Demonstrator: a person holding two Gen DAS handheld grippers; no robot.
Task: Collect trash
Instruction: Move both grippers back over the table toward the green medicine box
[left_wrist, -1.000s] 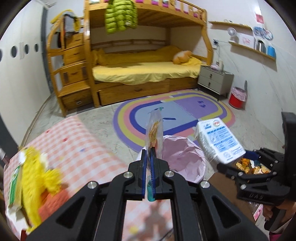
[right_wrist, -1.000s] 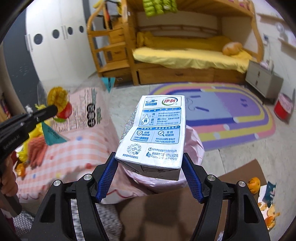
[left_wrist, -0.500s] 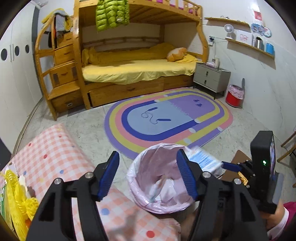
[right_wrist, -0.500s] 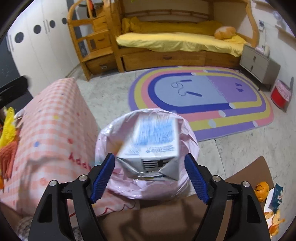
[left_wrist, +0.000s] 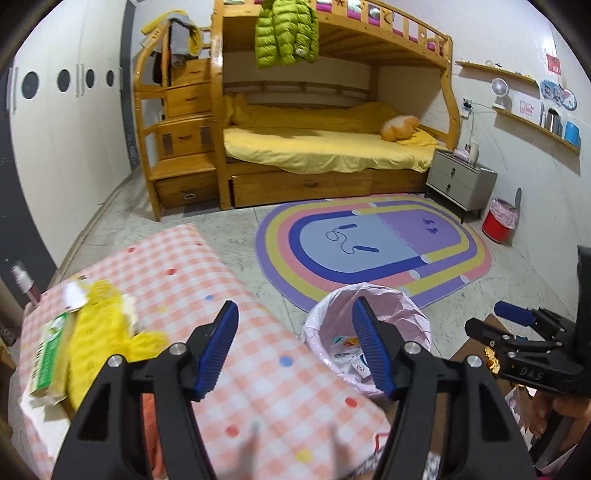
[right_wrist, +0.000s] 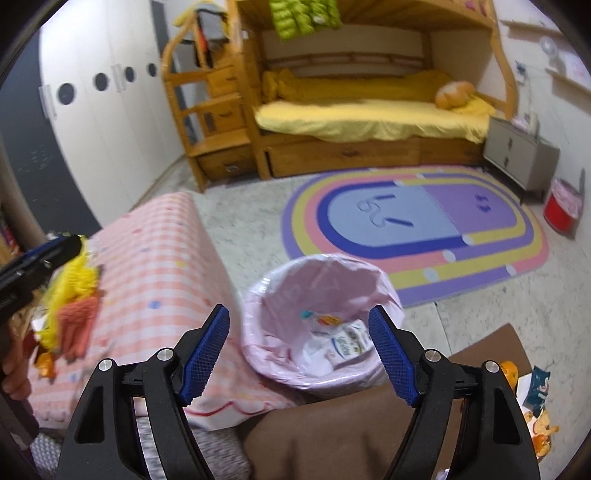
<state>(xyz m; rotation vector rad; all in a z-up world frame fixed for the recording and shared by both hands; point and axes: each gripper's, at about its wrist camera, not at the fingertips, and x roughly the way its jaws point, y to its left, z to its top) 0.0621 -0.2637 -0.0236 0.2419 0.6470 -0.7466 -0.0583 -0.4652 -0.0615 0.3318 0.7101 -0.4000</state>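
Both my tongs, left (left_wrist: 295, 350) and right (right_wrist: 299, 350), gape empty. Bin (right_wrist: 258, 295) sits against the bench (left_wrist: 221, 273) edge, bare floor (right_wrist: 240, 214) beyond. Carton (right_wrist: 349, 341) print inside is unreadable.

We see the pink-lined trash bin (right_wrist: 321, 295) standing upright on the floor beside the checkered worktop (left_wrist: 236, 295), a white milk carton (right_wrist: 349, 343) and a snack wrapper (right_wrist: 321, 318) lying inside.

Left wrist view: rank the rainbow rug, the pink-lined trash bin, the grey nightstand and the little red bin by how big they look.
1. Rainbow rug, clearly the largest.
2. Pink-lined trash bin, though it sits nearest the camera, which inflates it.
3. Grey nightstand, farther back, so its true size against the near bin is unsure.
4. Red bin, the smallest.
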